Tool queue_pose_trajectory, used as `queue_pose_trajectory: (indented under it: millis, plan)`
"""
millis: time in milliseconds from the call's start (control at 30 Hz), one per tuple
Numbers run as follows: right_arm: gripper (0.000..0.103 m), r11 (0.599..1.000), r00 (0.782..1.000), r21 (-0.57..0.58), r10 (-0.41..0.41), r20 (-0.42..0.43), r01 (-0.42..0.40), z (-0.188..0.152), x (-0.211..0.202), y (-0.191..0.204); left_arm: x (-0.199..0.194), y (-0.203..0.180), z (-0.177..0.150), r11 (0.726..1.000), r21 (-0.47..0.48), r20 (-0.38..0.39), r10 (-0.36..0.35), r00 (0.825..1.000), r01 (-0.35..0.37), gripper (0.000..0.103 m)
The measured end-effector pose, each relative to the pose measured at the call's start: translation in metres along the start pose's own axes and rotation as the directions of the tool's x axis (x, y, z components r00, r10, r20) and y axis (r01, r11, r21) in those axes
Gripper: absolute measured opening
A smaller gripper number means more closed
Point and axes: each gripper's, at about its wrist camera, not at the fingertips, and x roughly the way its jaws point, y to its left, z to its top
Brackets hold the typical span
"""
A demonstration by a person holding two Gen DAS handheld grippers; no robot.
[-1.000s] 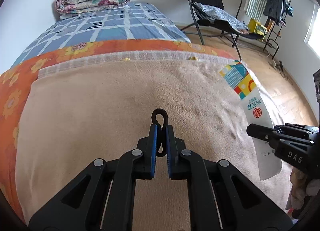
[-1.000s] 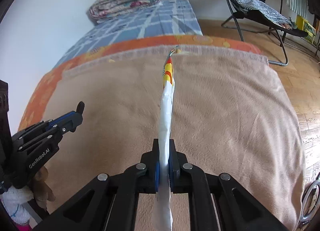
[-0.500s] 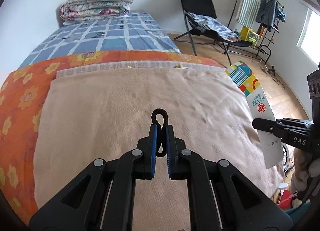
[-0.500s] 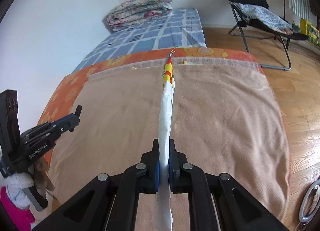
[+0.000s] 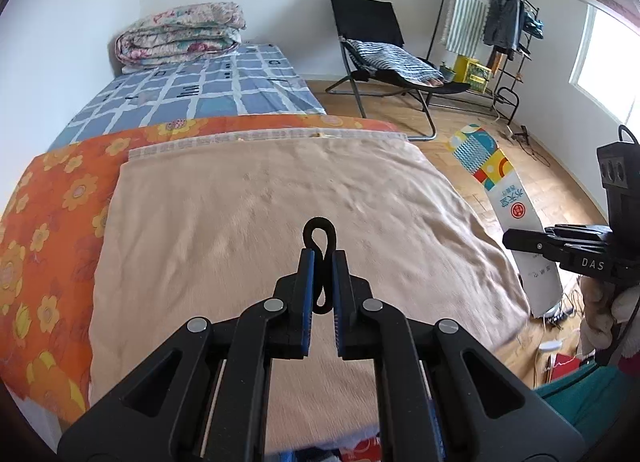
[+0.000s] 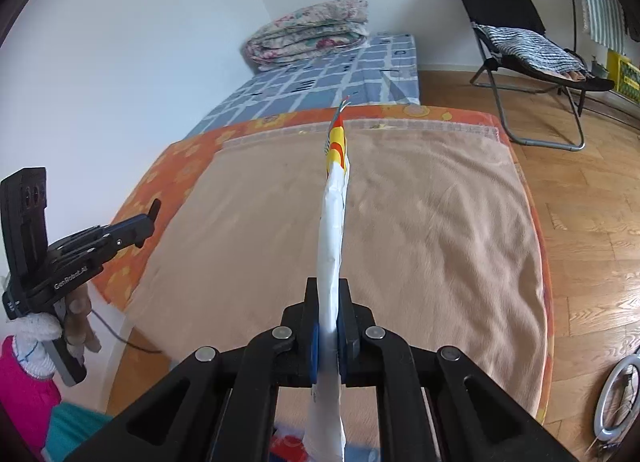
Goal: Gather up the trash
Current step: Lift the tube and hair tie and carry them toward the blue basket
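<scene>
My left gripper (image 5: 320, 262) is shut on a small black loop, like a hair tie (image 5: 319, 238), held above the near end of the tan blanket (image 5: 260, 221). My right gripper (image 6: 329, 294) is shut on a long white wrapper with a colourful printed end (image 6: 334, 197), seen edge-on. The same wrapper (image 5: 504, 197) shows flat in the left wrist view, with the right gripper (image 5: 516, 240) clamped on its lower part, off the bed's right side. The left gripper (image 6: 150, 213) also shows at the left of the right wrist view.
The bed has an orange flowered sheet (image 5: 48, 213), a blue checked cover (image 5: 192, 93) and a folded quilt (image 5: 180, 33) at its head. A black folding chair (image 5: 384, 49) and a clothes rack (image 5: 496, 21) stand on the wooden floor. A ring light (image 6: 616, 398) lies by the bed.
Both grippers have pulled back and up from the bed, keeping their grips. More of the room and floor now shows, and the wrapper hangs off the bed's right side.
</scene>
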Motion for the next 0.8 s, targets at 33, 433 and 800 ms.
queue_pose_trajectory:
  millis: [33,433,800]
  plan:
    - [0.005,1.000,1.000,-0.006,0.007,0.002,-0.007,-0.007,-0.006,0.002,-0.007,-0.003,-0.006,1.000,0.004,0.001,-0.002,1.000,0.002,0.006]
    - [0.005,0.991,0.993,-0.074,0.113,-0.018,-0.114,-0.077,-0.039,0.029,-0.050,-0.021,-0.081,0.997,-0.043,-0.039,-0.066,0.997,0.064,0.006]
    - [0.005,0.975,0.981,-0.149,0.147,-0.126,-0.165,-0.130,-0.021,0.053,-0.037,-0.031,-0.147,0.995,-0.051,-0.167,-0.090,0.982,0.083,0.006]
